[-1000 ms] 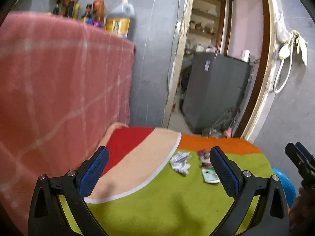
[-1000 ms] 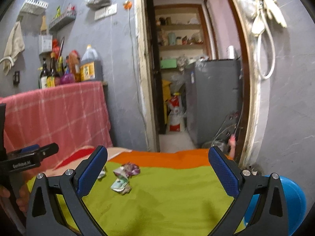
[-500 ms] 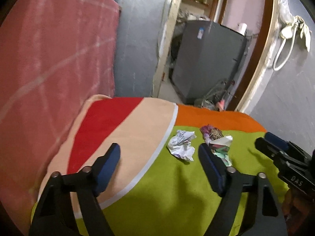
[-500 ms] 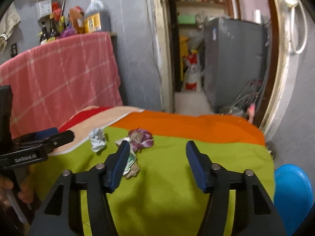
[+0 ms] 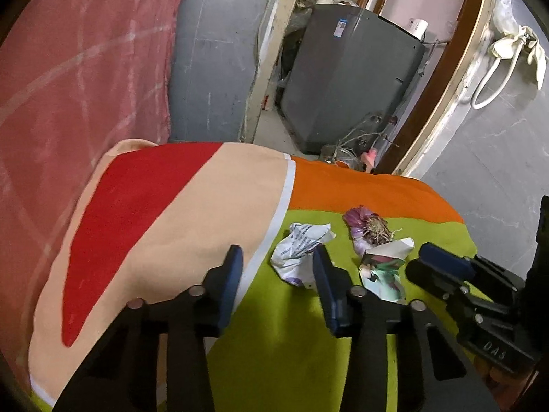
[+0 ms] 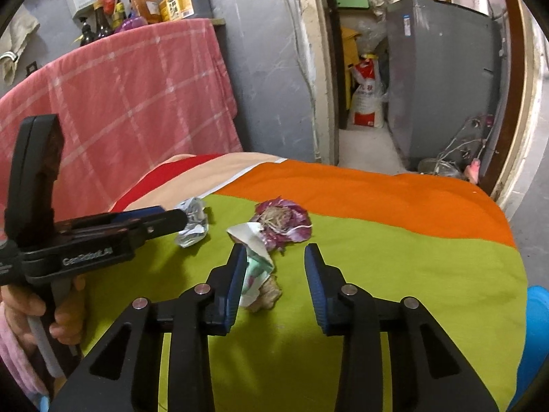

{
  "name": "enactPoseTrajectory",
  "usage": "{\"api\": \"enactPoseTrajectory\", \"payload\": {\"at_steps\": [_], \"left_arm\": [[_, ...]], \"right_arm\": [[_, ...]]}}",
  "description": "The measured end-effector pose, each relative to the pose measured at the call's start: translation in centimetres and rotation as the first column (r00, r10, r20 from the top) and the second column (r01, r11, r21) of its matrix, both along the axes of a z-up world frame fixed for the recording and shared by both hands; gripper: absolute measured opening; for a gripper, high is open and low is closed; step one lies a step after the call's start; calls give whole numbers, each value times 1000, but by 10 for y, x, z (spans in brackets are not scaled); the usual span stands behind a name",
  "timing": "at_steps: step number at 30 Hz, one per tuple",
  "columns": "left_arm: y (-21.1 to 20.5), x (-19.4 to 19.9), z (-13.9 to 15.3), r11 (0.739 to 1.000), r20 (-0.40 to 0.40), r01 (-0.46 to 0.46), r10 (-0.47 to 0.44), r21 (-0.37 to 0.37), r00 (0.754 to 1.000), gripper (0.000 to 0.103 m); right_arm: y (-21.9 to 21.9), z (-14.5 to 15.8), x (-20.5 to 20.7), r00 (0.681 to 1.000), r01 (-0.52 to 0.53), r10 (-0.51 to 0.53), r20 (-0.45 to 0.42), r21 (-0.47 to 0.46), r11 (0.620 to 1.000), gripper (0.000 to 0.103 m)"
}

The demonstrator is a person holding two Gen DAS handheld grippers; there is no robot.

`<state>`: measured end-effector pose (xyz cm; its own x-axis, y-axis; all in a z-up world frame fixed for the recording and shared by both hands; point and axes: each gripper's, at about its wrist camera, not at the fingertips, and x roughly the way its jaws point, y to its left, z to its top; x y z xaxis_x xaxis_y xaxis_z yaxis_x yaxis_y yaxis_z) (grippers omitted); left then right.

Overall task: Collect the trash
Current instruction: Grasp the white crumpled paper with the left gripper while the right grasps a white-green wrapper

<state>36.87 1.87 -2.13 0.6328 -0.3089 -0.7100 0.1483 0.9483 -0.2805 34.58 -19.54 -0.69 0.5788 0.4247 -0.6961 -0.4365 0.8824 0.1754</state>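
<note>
Trash lies on a green, orange and beige cloth [image 5: 274, 360]. A crumpled white paper ball [image 5: 302, 252] sits just ahead of my open left gripper [image 5: 278, 267], by its right finger. To its right lie a purple onion scrap with roots [image 5: 369, 228] and a folded printed wrapper [image 5: 382, 273]. In the right wrist view my open right gripper [image 6: 276, 267] hovers over the cloth; the wrapper [image 6: 255, 261] and a small brown piece [image 6: 267, 293] lie by its left finger, the onion scrap [image 6: 283, 221] ahead, the paper ball [image 6: 194, 221] further left.
A pink checked cloth [image 6: 120, 96] hangs at the left with bottles [image 6: 182, 0] behind it. A doorway shows a grey appliance [image 6: 442, 79] and a sack [image 6: 369, 103]. A blue object [image 6: 535, 336] sits at the table's right edge.
Both grippers have tilted down and come closer to the trash. Both jaws have narrowed from wide open but stay open. Nothing has been picked up.
</note>
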Motion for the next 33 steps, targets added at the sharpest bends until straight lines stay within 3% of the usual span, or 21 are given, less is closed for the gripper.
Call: {"api": "enactPoseTrajectory", "payload": {"at_steps": [4, 14, 17, 21, 33], "left_arm": [[1, 6, -4, 1000, -28, 17, -18, -15, 999, 14], [-4, 12, -4, 999, -43, 28, -29, -16, 999, 9], [-6, 11, -4, 999, -39, 27, -27, -18, 999, 8], [-7, 9, -3, 1000, -18, 26, -27, -16, 999, 5], [-7, -17, 12, 1000, 68, 6, -6, -5, 998, 5]], "right_arm": [[6, -5, 6, 999, -28, 28, -33, 2, 1000, 27], [20, -15, 20, 992, -66, 66, -107, 4, 998, 25], [22, -16, 21, 991, -67, 66, -116, -2, 998, 14], [23, -15, 20, 992, -76, 76, -105, 3, 997, 7], [19, 1, -7, 997, -78, 78, 18, 8, 997, 4]]}}
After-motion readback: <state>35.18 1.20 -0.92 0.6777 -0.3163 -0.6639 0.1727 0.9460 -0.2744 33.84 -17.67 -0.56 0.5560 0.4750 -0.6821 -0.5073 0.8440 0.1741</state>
